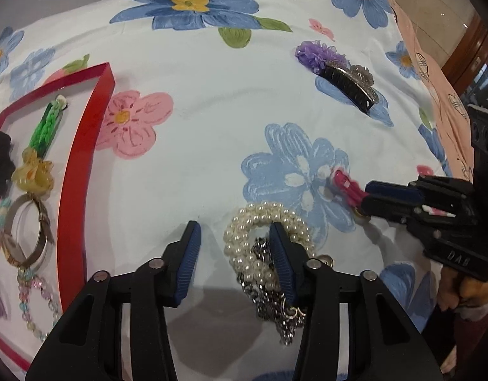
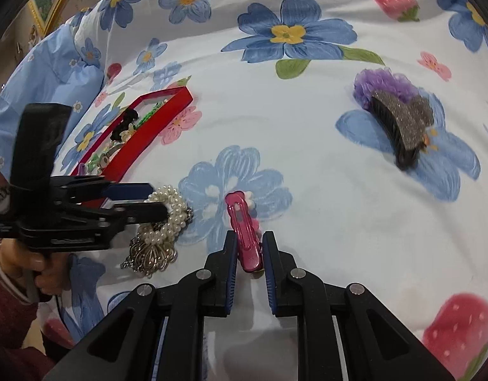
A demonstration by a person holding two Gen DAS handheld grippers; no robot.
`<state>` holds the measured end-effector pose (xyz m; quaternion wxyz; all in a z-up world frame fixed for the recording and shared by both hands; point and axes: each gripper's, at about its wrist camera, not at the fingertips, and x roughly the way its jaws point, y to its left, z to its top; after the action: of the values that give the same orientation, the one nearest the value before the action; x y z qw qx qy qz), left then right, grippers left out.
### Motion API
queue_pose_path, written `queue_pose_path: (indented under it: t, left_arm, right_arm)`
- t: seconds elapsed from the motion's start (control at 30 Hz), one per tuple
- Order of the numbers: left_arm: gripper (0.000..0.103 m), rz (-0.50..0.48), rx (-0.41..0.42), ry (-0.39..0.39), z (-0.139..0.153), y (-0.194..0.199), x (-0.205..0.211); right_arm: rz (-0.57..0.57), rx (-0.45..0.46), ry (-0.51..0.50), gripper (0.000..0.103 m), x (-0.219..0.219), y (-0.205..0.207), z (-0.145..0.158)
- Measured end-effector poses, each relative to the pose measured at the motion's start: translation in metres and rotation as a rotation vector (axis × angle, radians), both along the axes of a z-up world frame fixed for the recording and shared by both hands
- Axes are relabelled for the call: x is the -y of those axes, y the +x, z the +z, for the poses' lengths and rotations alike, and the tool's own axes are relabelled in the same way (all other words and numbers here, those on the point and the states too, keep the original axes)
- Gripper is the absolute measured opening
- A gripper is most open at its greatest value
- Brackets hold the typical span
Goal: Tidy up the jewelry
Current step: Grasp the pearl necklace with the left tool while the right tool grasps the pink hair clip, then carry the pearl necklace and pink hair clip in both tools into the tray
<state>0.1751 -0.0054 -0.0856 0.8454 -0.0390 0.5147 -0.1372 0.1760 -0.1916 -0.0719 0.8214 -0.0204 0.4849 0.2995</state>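
Right wrist view: the right gripper [image 2: 247,252] pinches a pink hair clip [image 2: 245,238] on the floral sheet [image 2: 275,127]; the left gripper [image 1: 234,241], spread, straddles one side of a pearl bracelet [image 1: 263,238]. Best lifted straight, then carried to the red tray [image 1: 75,174].

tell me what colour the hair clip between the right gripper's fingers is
Hot pink hair clip, clearest in the right wrist view.
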Motion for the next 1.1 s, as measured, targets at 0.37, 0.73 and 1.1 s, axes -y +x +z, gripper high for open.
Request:
queue_pose_path:
  t: [0.37,0.73,1.1]
  left_arm:
    - [0.010,0.001,0.058,-0.074,0.021,-0.017,-0.012]
    - [0.010,0.020,0.169,-0.145,0.074,-0.052,-0.029]
    - [0.010,0.084,0.235,-0.169,0.101,-0.081,-0.064]
  right_arm:
    - [-0.016,0.023,-0.011,0.027,-0.017,0.000,-0.005]
    - [0.024,0.095,-0.149,0.017,-0.045,-0.003,-0.008]
    - [-0.044,0.089,0.097,0.017,-0.032,-0.018,0.032]
